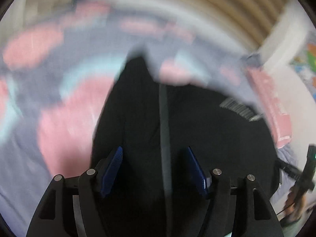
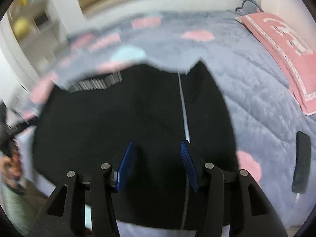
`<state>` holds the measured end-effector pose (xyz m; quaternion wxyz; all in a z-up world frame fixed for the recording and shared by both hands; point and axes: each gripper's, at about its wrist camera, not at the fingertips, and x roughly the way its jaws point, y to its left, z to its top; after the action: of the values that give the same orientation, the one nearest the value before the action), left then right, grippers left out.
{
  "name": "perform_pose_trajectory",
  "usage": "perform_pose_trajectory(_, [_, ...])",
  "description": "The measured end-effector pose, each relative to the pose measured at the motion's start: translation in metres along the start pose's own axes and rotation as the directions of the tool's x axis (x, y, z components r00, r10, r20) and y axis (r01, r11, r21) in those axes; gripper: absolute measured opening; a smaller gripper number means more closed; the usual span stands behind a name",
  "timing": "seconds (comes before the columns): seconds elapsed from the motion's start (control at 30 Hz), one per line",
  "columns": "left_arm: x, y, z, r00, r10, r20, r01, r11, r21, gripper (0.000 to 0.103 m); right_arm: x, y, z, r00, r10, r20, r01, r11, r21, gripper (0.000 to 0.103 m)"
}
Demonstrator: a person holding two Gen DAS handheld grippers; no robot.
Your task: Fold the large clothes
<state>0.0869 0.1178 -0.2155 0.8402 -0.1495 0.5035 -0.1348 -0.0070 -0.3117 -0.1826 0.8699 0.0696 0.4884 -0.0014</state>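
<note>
Item 1. Black garment [image 1: 197, 128]: large dark piece of clothing spread flat on a bed, filling the centre and lower half of both wrist views. A pale narrow stripe [image 2: 184, 114] runs lengthwise down it, grey in the left view and near white in the right. A grey ribbed or printed patch [image 2: 96, 84] sits near its upper edge, at centre right in the left view and upper left in the right.

Item 2. Left gripper [image 1: 155, 169]: bottom centre of the left view, blue-padded fingers [image 1: 111, 170] spread apart above the black cloth, nothing pinched between them. Whether the tips touch the cloth cannot be told.

Item 3. Right gripper [image 2: 157, 165]: bottom centre of the right view, blue pads likewise standing apart over the garment, gripping nothing; the stripe passes just beside its right finger.

Item 4. Bedspread [image 2: 246, 75]: fluffy lavender-grey cover with pink and pale blue patches, under the garment. Heavily blurred in the left view, sharp in the right.

Item 5. Pink pillow [image 2: 286, 59]: upper right of the right view; a smeared strip at the right edge of the left view.

Item 6. Black flat object [image 2: 301, 162]: lies on the bedspread at lower right, right view only.

Item 7. A hand [image 2: 10, 167]: left edge of the right view, blurred.
</note>
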Motion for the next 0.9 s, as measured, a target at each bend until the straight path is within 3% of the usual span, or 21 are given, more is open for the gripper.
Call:
perform_pose_trajectory(0.17, [0.007, 0.026, 0.003, 0.998, -0.065, 0.022, 0.067, 0.99, -0.123, 0.069, 0.016, 0.007, -0.008, 0.998, -0.035, 0.043, 0.033, 0.998, 0.047, 0.057])
perform_pose_trajectory(0.33, [-0.021, -0.009, -0.015, 0.993, 0.046, 0.113, -0.05, 0.998, 0.036, 0.07, 0.021, 0.0, -0.009, 0.995, 0.01, 0.095, -0.018, 0.997, 0.08, 0.059])
perform_pose_trajectory(0.47, [-0.036, -0.032, -0.029, 0.988, 0.062, 0.14, -0.074, 0.994, 0.083, 0.07, 0.007, -0.013, -0.013, 0.99, 0.048, 0.129, -0.068, 0.985, 0.16, 0.062])
perform_pose_trajectory(0.57, [-0.056, -0.056, -0.025, 0.984, 0.046, 0.173, -0.066, 0.992, 0.107, 0.07, -0.011, -0.013, 0.003, 0.981, 0.122, 0.149, -0.147, 0.975, 0.167, 0.063])
perform_pose_trajectory(0.63, [-0.083, -0.073, -0.02, 0.969, 0.059, 0.24, -0.095, 0.986, 0.14, 0.07, -0.035, -0.014, 0.02, 0.975, 0.119, 0.188, -0.154, 0.971, 0.184, 0.063])
perform_pose_trajectory(0.73, [-0.134, -0.103, -0.009, 0.933, 0.065, 0.353, -0.139, 0.972, 0.187, 0.07, -0.073, -0.006, 0.044, 0.95, 0.149, 0.275, -0.201, 0.965, 0.171, 0.067])
perform_pose_trajectory(0.9, [-0.201, -0.159, -0.001, 0.874, 0.02, 0.485, -0.17, 0.949, 0.266, 0.073, -0.136, 0.048, 0.076, 0.919, 0.139, 0.368, -0.161, 0.986, 0.029, 0.072])
